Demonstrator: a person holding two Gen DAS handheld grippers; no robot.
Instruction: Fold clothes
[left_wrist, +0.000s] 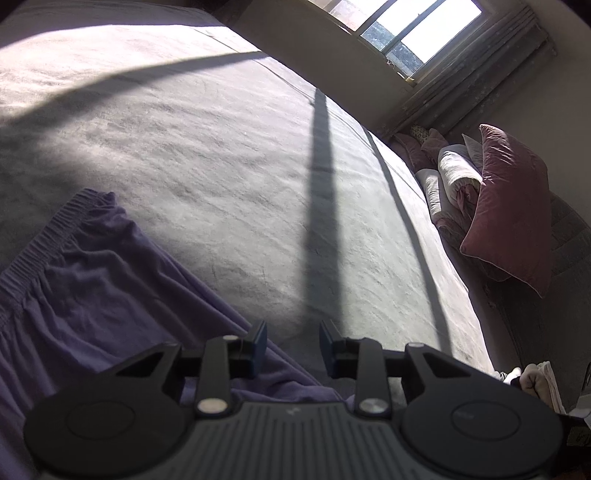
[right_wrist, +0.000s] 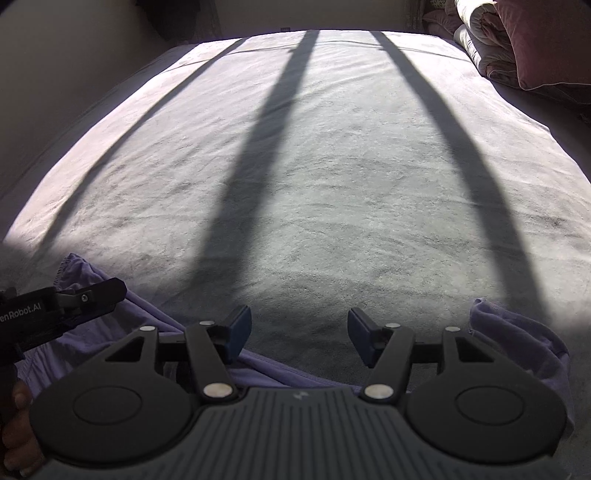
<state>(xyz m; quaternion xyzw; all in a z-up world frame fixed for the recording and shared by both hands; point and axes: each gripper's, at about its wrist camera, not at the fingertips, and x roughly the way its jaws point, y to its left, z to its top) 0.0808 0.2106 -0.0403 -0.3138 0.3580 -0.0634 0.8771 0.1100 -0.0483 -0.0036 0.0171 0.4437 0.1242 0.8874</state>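
A wide grey bed cover (right_wrist: 314, 177) fills most of both views, sunlit and crossed by long dark shadow bars; its far and left edges meet a pale wall, and nearly all of its surface lies open. At the far right edge sits a pile of bedding — a dusty-pink pillow (left_wrist: 506, 206) leaning on rolled quilts (left_wrist: 452, 173) — well apart from the work. A window (left_wrist: 413, 26) with a gathered curtain (left_wrist: 476, 70) stands beyond that corner.

The purple garment (left_wrist: 92, 280) lies at the near edge of the bed. From the left wrist its gathered elastic waistband (left_wrist: 44, 240) shows at the near left, the cloth spreading under the tool. From the right wrist the same cloth runs along the near edge, with one bunched end at the right (right_wrist: 517, 343) and one at the left.

The left gripper (left_wrist: 293, 345) hangs low over the garment's edge, its jaws parted by a modest gap, nothing between them. The right gripper (right_wrist: 299, 332) sits further apart in its jaws, also holding nothing, pointed across the bed — the left tool's body juts in at its near left, with a hand (right_wrist: 16, 435) below it.
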